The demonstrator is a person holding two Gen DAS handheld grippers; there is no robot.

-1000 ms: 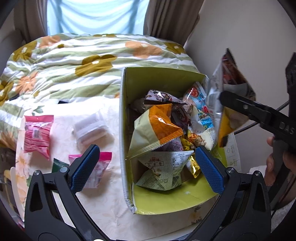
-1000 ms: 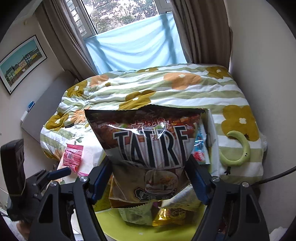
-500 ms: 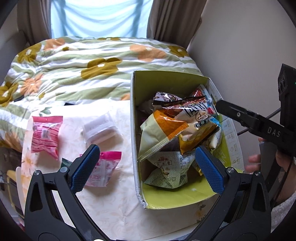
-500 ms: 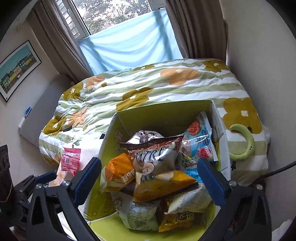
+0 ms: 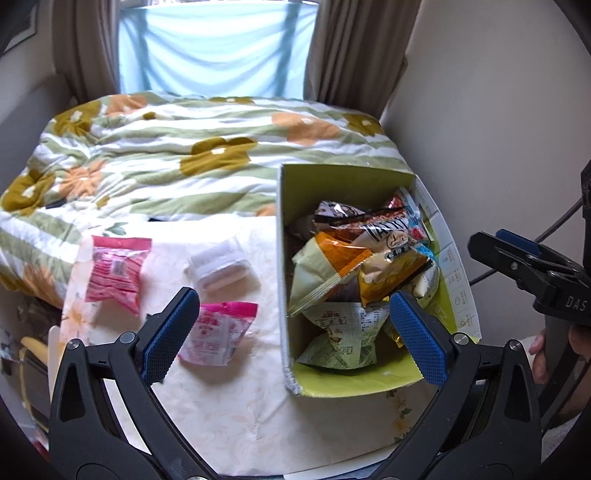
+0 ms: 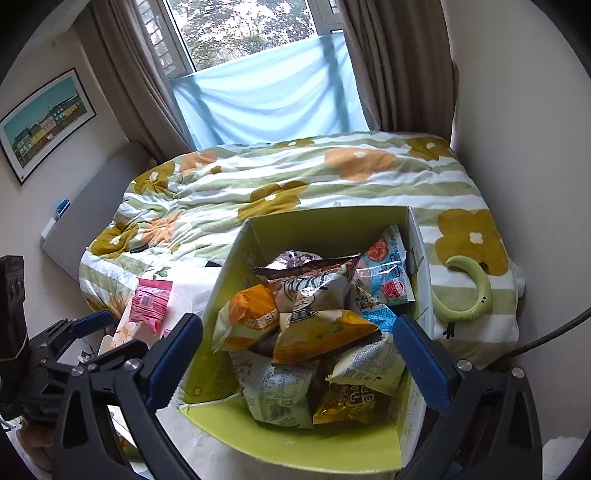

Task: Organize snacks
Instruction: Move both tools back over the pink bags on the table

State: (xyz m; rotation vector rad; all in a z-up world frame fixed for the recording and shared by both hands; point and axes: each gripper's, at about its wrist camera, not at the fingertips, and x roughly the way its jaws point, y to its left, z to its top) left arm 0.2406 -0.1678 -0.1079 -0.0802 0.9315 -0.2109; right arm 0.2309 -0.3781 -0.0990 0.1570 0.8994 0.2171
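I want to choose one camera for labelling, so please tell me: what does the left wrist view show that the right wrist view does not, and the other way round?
Only the left wrist view: the clear container, the small pink packet on the tablecloth, and the right gripper from the side.

Only the right wrist view: the framed picture, the trees outside the window, the green ring on the quilt, and the blue packet in the box.

Both: the green box full of snacks, the orange bag, the large pink packet, the quilt, the curtains, and open, empty jaws.
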